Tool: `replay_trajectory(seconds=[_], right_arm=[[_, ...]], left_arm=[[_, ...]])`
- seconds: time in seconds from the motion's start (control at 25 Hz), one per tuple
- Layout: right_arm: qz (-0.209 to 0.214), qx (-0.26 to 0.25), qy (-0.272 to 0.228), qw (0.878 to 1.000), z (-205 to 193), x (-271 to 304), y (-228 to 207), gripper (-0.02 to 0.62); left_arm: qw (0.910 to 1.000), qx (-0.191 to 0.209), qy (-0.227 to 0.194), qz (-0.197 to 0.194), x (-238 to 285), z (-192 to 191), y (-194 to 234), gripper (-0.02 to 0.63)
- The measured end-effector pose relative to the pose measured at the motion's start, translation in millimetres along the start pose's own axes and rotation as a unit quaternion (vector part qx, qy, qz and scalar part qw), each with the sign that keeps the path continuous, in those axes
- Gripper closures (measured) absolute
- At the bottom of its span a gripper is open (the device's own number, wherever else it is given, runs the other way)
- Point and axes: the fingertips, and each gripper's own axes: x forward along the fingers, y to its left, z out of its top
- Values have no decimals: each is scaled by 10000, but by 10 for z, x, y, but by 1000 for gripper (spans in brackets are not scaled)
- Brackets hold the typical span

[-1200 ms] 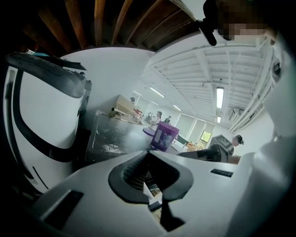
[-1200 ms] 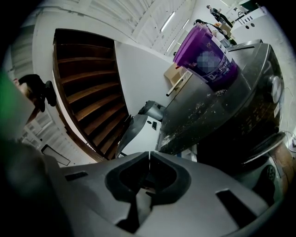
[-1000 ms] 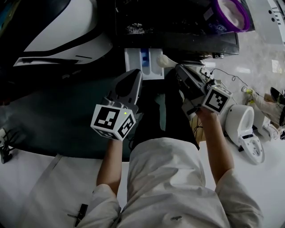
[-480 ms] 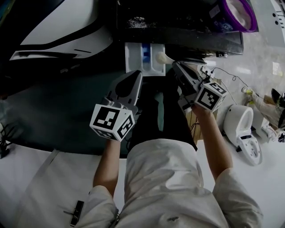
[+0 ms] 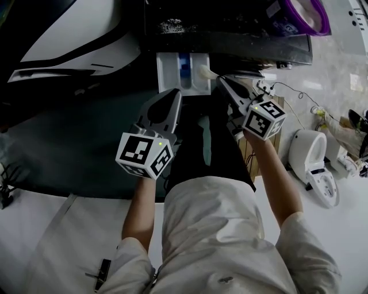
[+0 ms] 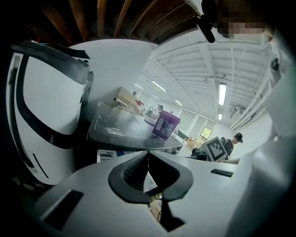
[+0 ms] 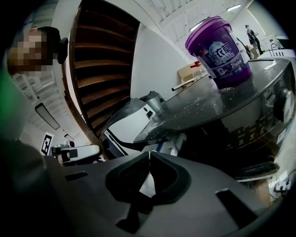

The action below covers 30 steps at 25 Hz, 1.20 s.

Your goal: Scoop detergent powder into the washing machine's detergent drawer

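White scoop (image 5: 205, 73), clamped in the right gripper (image 5: 223, 84) jaws, sits over the detergent drawer (image 5: 168, 72); left gripper (image 5: 173, 95) jaws closed, empty.

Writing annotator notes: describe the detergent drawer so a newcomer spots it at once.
Find the dark washer with the purple tub on its top. From its front, left of the tub, the drawer sticks out, pulled open. It is the only white tray there, with a blue insert in the middle and a white scoop over its right side.
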Motion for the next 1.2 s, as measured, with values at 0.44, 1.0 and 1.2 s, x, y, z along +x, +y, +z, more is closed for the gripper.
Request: replay_trajectory(seconds=[0.44, 1.0, 1.2], right_arm=[[-125, -847, 247, 9960, -49, 38, -2, 588], [-148, -1914, 593, 9796, -131, 111, 49, 588], [-197, -2389, 733, 9681, -176, 129, 94, 588]], left_arm=[[10000, -43, 32, -9, 23, -55, 0, 586], [9999, -103, 57, 91, -30, -170, 17, 586], [9998, -134, 63, 123, -41, -194, 46, 586]])
